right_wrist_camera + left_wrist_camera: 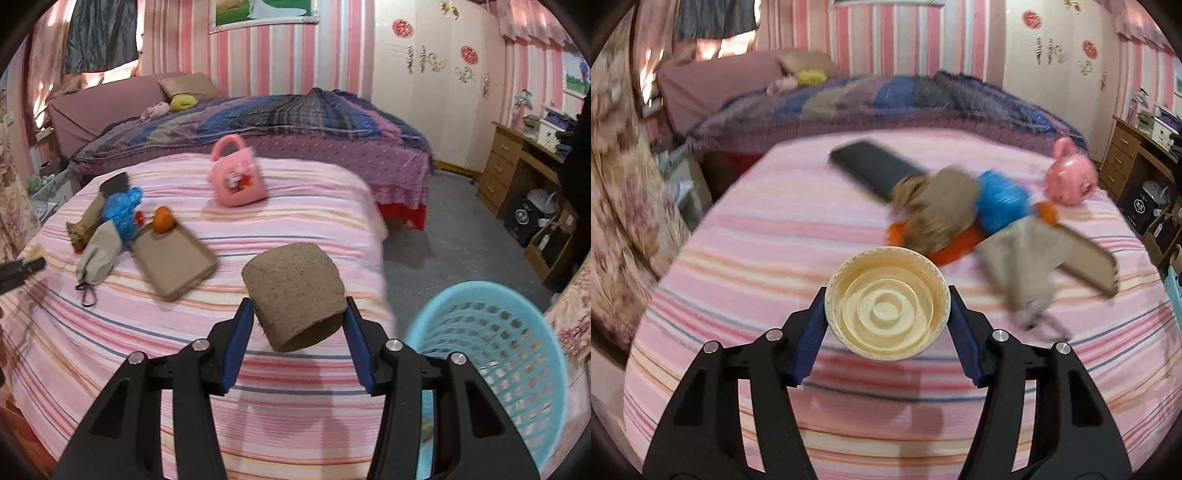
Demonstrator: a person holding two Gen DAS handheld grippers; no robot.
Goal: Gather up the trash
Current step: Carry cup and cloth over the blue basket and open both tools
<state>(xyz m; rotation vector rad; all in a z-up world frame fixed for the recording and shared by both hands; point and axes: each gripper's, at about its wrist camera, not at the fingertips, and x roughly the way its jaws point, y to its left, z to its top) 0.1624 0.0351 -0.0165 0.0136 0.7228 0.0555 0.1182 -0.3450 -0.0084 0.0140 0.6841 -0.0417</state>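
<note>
While clamped on a cardboard roll (295,295), right hand-held gripper (299,325) nearest basket (491,350); left hand-held gripper (886,317) grasping cup (886,302).

Room reads moderately bright on my feeds, warm pinkish cast. Daylight enters at the window (103,40), upper left, partly curtained; patches blown out there. Soft shadows of both tools fall on the bed (738,258) just below them. Left wrist view: heavy motion blur across the pile of clutter (960,206); the held cup (886,302) stays sharp. Right wrist view: sharper overall, blue basket (491,343) smeared. Strong fisheye bending, dark vignette at corners.
</note>
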